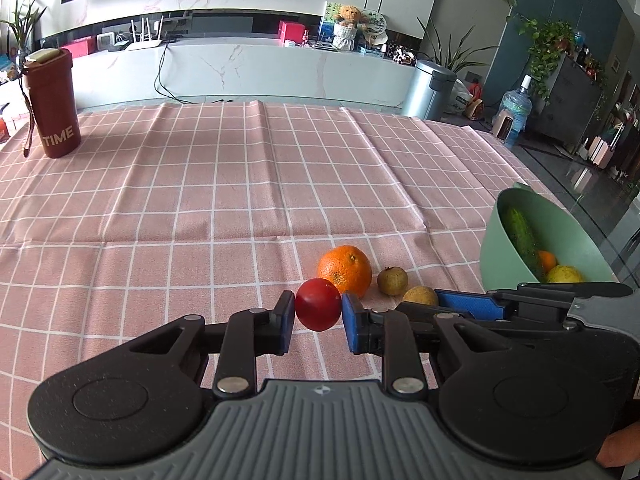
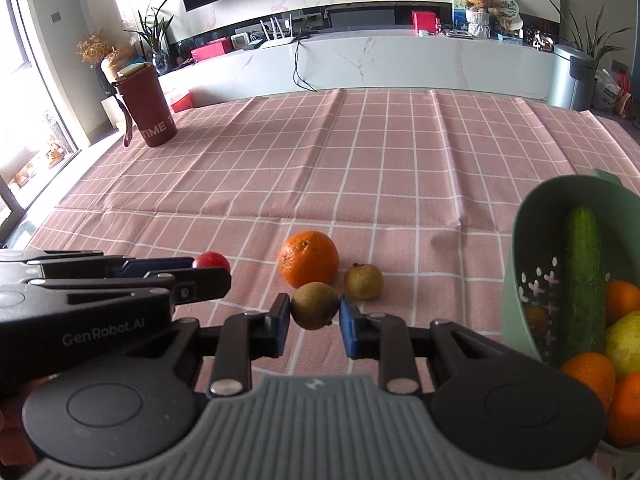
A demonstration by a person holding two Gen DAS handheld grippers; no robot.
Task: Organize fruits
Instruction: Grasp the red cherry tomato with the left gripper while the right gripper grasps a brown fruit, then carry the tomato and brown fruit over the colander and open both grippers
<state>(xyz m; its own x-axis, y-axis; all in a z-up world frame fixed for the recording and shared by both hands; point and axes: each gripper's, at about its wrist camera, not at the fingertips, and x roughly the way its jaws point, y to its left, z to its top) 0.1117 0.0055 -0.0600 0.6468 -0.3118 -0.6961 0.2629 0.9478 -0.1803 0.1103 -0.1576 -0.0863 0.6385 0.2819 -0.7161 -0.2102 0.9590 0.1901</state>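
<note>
L gripper [image 1: 318,320] clamped red tomato [image 1: 318,309], R gripper [image 2: 314,320] clamped small brown fruit [image 2: 314,305], both near orange [image 2: 308,258]. Only R view showed colander holes in green bowl [image 2: 532,264] w/ cucumber [image 2: 584,264].

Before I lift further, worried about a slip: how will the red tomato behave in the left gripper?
The red tomato looks smooth and glossy, so probably slippery between the left gripper pads. It is round, so it would likely roll if dropped.

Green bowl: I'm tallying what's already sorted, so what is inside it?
Green bowl holds a cucumber, oranges and a yellow fruit; anything beneath them is covered.
</note>
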